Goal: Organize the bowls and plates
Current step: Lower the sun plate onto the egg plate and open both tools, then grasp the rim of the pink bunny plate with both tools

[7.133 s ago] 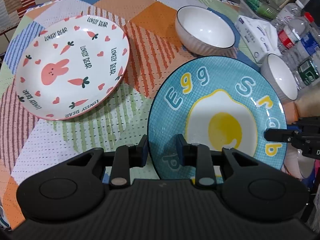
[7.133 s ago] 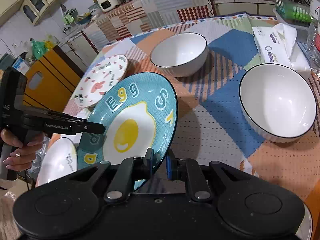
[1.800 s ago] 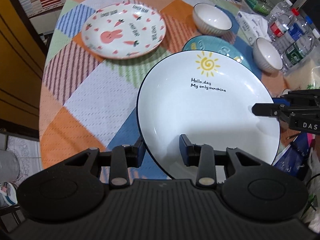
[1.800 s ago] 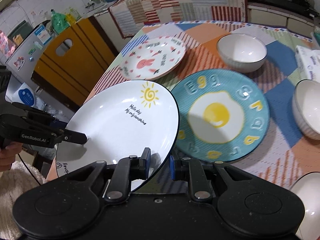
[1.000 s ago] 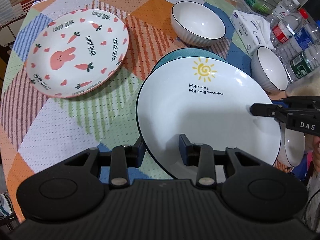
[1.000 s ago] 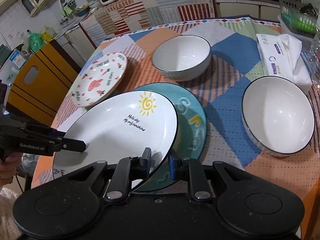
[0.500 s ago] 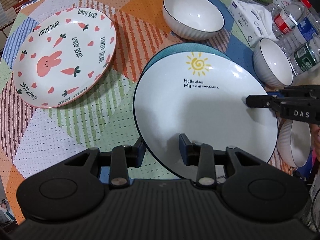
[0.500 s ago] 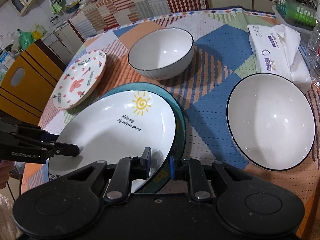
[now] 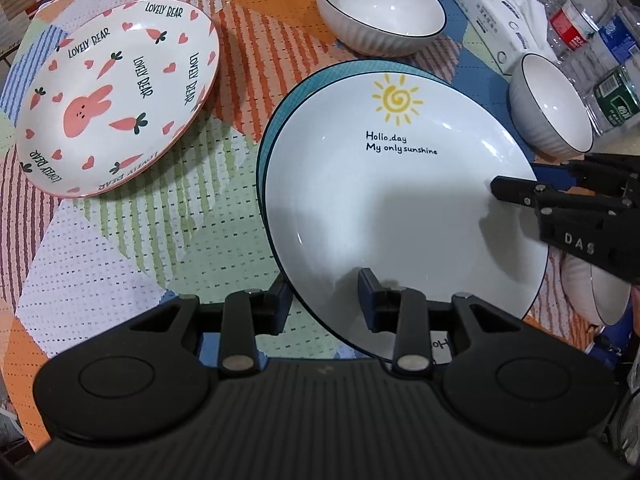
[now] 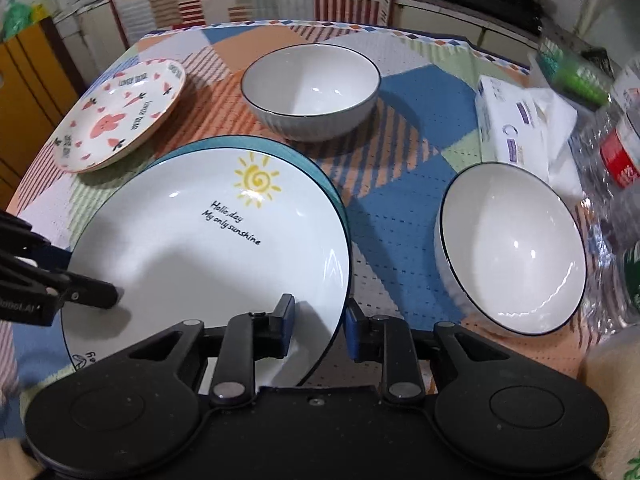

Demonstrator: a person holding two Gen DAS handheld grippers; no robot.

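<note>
The white sunshine plate [image 9: 400, 200] lies on top of the teal egg plate [image 9: 288, 96], of which only the far rim shows; it also shows in the right wrist view [image 10: 200, 256]. My left gripper [image 9: 324, 300] is open, its fingers either side of the plate's near rim. My right gripper [image 10: 318, 326] is open astride the plate's right rim. The rabbit plate [image 9: 116, 108] sits at the far left. One white bowl [image 9: 380, 8] stands at the back, another [image 10: 512, 256] at the right.
A tissue pack [image 10: 520, 120] and water bottles [image 9: 592, 12] stand at the right edge. Another white dish [image 9: 600, 284] shows below the right gripper's body, off the table's near right corner. A yellow cabinet [image 10: 24, 64] stands left of the table.
The sunshine plate has come down onto the egg plate. My right gripper's jaws have opened off its rim. Both cameras have moved closer to the table.
</note>
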